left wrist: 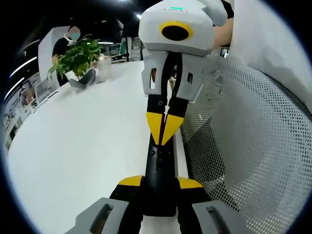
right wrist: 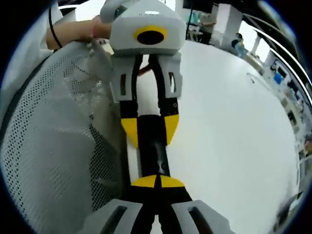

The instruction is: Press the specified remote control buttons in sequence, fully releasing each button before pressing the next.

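Remote control (left wrist: 160, 178), black and long, lies over the white table (left wrist: 83, 146) held between the 2 jaws of the left gripper (left wrist: 160, 183), while the right gripper (left wrist: 165, 130), jaws closed together, presses its tips on it and may slip sideways onto a wrong button.

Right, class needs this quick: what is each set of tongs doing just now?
Left tongs: shut on the remote, gripping its sides.
Right tongs: shut, tips together on the remote's top face, holding nothing.
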